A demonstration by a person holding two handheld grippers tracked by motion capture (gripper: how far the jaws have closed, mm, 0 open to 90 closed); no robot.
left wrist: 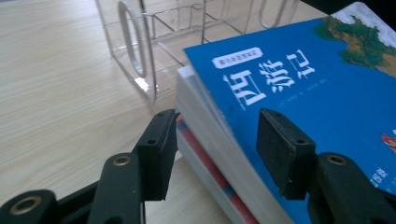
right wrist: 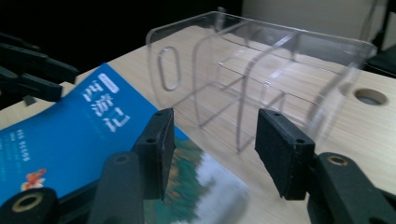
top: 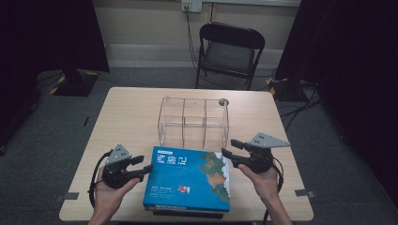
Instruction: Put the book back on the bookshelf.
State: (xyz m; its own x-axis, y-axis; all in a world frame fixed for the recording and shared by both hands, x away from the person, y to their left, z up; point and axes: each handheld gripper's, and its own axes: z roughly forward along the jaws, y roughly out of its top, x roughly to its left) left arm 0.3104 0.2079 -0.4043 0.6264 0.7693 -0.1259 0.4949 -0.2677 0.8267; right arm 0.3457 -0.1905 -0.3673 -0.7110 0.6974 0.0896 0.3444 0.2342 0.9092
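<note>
- Left gripper [top: 143, 166], held in the person's left hand [top: 110, 187], sits at the left edge of the blue book [top: 187, 180]; its jaws are spread, and in the left gripper view [left wrist: 217, 144] the corner of the book lies between the pads, with neither pad pressing on it.
- Right gripper [top: 230, 149], in the right hand [top: 265, 180], is at the book's far right corner; its jaws also stand apart, and in the right gripper view [right wrist: 215, 149] nothing is pinched between them, the book's corner [right wrist: 70, 140] lying below and behind the left pad.
- Blue book, with white characters on its cover and a green-and-white picture at the right side, lies flat on top of a short stack at the near middle of the wooden table [top: 131, 117]; a red-edged book [left wrist: 210, 172] shows under it.
- Just beyond the stack stands a clear plastic organiser [top: 193, 123] with upright dividers and an oval handle slot [right wrist: 168, 67] in its end wall.
- Farther back, off the table, stands a black folding chair [top: 230, 51].
</note>
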